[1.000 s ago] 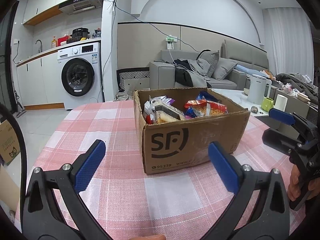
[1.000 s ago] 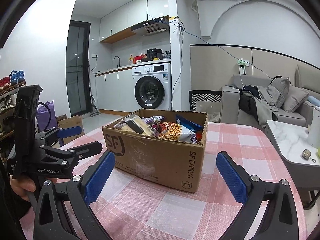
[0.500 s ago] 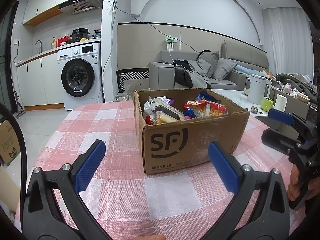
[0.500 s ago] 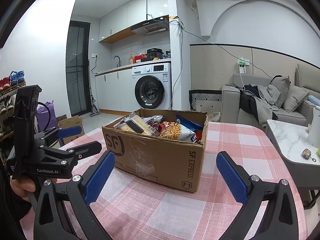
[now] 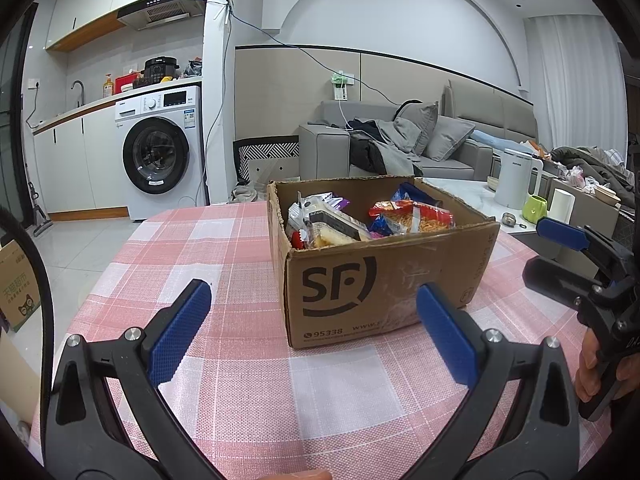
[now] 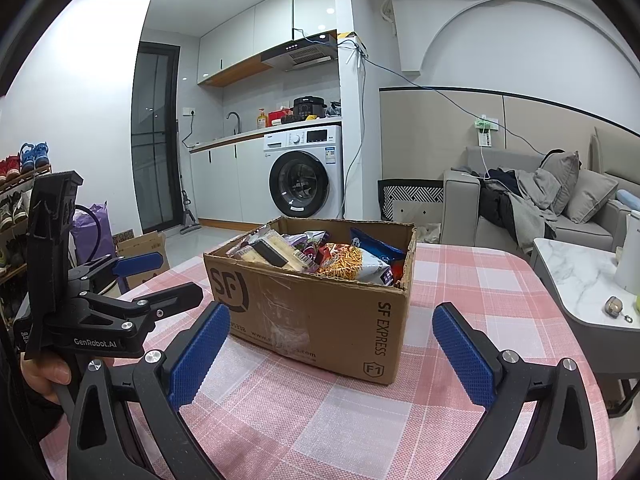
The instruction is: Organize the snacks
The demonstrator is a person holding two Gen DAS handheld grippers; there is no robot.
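A: Left gripper [image 5: 312, 332] and right gripper [image 6: 332, 344]: jaws wide apart, both empty. Cardboard box [image 5: 380, 292] on the checked tablecloth [image 5: 224, 248], at 12 o'clock of each; snack packets [image 6: 352, 260] heaped inside.

B: Risk: crinkly bags likely slip, and the light box may skid.

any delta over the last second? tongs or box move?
No visible change. Left tongs and right tongs both hang open and empty short of the SF cardboard box, same as a second ago. The snack packets lie in the box untouched, and the box sits in the same spot on the pink checked tablecloth.
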